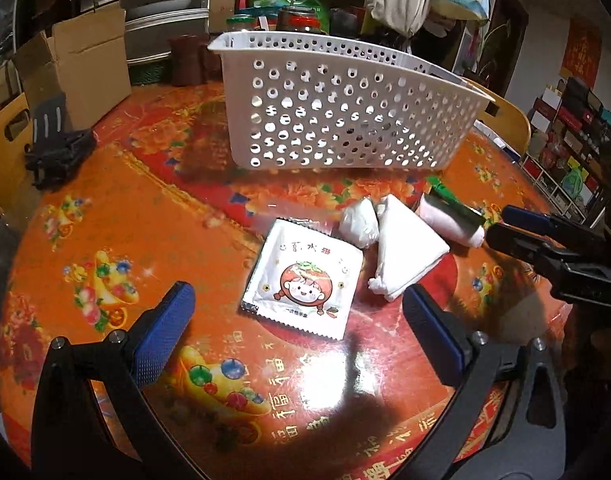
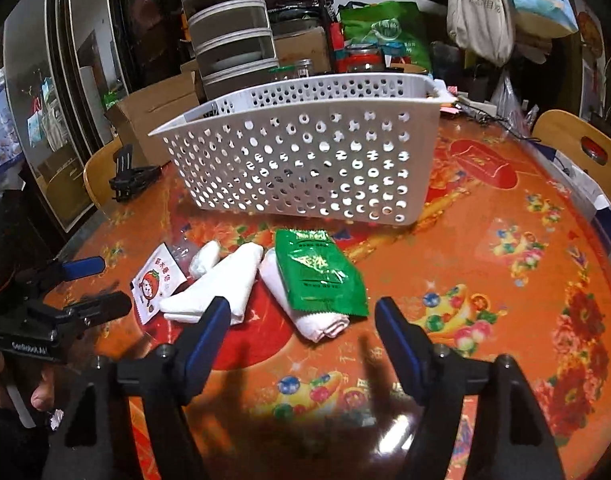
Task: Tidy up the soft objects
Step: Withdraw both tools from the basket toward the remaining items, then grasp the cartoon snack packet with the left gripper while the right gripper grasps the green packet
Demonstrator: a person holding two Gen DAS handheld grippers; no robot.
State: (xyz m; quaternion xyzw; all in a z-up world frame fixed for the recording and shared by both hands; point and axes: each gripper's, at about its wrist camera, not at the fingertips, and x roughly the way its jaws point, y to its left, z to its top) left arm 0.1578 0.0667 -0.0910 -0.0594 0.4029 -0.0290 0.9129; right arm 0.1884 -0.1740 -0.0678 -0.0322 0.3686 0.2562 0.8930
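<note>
A white perforated basket [image 1: 337,116] [image 2: 305,164] stands on the round table. In front of it lie a white cartoon sachet [image 1: 305,280] [image 2: 155,282], a small white bundle [image 1: 359,224] [image 2: 204,260], a folded white cloth [image 1: 405,248] [image 2: 221,286], a rolled pinkish-white towel [image 1: 449,222] [image 2: 305,312] and a green packet [image 2: 319,274] lying on that towel. My left gripper [image 1: 297,304] is open just before the sachet. My right gripper [image 2: 303,316] is open, its fingers on either side of the towel's near end and the green packet.
The table has a glossy orange-red flowered cover [image 2: 485,260]. A black clamp [image 1: 57,152] [image 2: 131,178] lies at the left edge. Cardboard boxes [image 1: 77,60], jars, bags and stacked containers crowd the back. Wooden chair backs [image 2: 581,148] stand around the table.
</note>
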